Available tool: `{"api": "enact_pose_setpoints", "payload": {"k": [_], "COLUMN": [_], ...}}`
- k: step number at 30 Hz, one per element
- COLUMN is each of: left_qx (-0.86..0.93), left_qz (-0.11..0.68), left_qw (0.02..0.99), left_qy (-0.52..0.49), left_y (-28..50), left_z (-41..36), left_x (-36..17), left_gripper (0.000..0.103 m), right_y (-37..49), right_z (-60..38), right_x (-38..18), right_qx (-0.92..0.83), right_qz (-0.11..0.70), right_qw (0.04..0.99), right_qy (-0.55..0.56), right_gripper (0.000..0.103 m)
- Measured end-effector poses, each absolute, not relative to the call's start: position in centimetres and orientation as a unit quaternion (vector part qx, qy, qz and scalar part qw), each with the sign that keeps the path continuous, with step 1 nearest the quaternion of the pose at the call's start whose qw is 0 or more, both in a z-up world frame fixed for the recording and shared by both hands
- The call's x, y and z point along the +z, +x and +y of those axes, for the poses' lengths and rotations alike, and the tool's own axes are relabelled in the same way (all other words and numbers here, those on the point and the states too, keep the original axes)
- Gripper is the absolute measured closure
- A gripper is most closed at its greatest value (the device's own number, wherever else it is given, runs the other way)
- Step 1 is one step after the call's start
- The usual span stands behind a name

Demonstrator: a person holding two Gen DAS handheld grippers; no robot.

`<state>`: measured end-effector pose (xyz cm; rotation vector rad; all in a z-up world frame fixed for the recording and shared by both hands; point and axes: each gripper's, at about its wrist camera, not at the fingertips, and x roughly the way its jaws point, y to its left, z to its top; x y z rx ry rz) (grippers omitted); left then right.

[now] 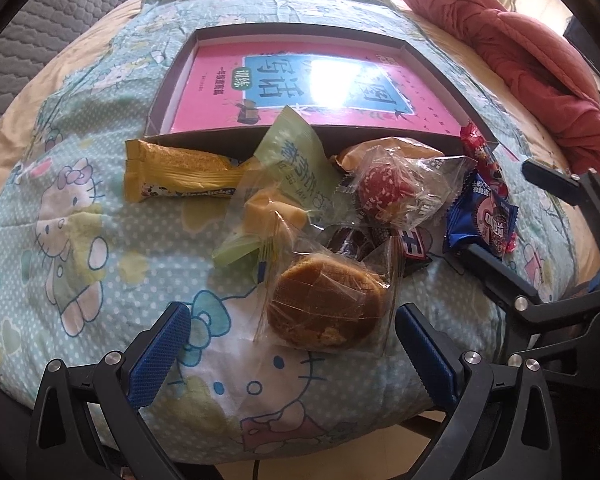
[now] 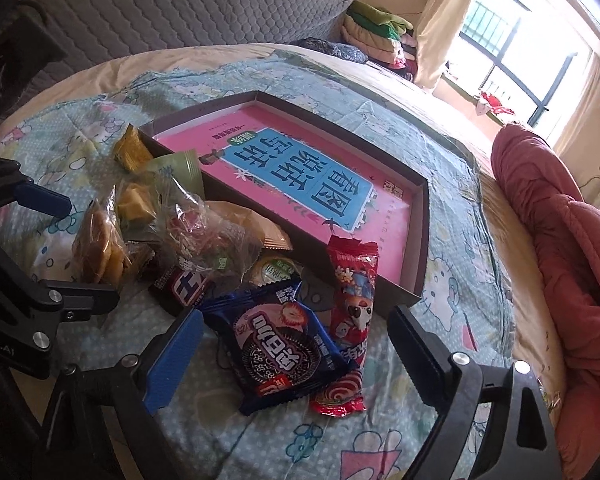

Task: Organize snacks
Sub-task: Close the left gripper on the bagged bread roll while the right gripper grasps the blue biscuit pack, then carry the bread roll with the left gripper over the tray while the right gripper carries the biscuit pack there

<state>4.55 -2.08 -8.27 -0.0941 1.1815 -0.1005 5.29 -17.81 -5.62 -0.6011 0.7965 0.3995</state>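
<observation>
Surroundings: shallow brown cardboard tray (image 1: 416, 60) lined pink, behind snack pile; crumpled red quilt (image 2: 560, 216) far right.
Left gripper (image 1: 292, 356): wide open, straddling clear-wrapped round brown cake (image 1: 324, 304), seemingly untouched.
Right gripper (image 2: 296, 356): wide open around blue foil cookie packet (image 2: 276, 344).

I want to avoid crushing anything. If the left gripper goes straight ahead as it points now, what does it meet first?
Most likely the brown cake in clear wrap, lying between the open left gripper's fingers; depth is hard to judge.
</observation>
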Motion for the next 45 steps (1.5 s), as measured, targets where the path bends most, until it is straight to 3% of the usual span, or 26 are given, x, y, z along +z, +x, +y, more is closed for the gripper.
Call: {"api": "enact_pose_setpoints", "payload": {"k": [8,9,12,14,17,24,45], "left_qx": [-0.053,-0.053,-0.06,-0.063,-0.072,-0.078,-0.089], "left_qz": [0.554,0.554,0.552,0.552,0.555,0.552,0.497], "left_qw": [0.829,0.83,0.83,0.83,0.827,0.828,0.861], "left_qy": [-0.05,-0.052,-0.052,-0.051,-0.053,-0.06,-0.053], "left_y": [4.6,4.6,4.7,4.8,4.8,4.7,2.8], "left_z": [-2.1,-2.1,-2.4,-2.5,-2.6,-2.4,-1.9], "left_x": [-8.4,-8.3,-8.2,-8.2,-8.2,-8.0,-3.5], "left_gripper": [0.006,0.01,0.024,0.026,0.045,0.049,0.049], "right_y": [5.6,5.7,5.8,5.6,5.6,5.7,5.8], "right_z": [-17.2,-17.2,-17.1,-17.1,-17.1,-17.6,-19.8], "right_x": [-7.3,-7.5,-8.1,-8.2,-8.1,-7.7,-4.2], "right_qx": [0.208,0.205,0.209,0.212,0.217,0.228,0.267], "right_qz": [0.401,0.401,0.413,0.408,0.41,0.414,0.412], "right_qw": [0.837,0.835,0.827,0.827,0.827,0.829,0.853], "right_qy": [-0.309,-0.316,-0.319,-0.323,-0.318,-0.298,-0.176], "right_gripper": [0.019,0.02,0.036,0.037,0.041,0.046,0.047]}}
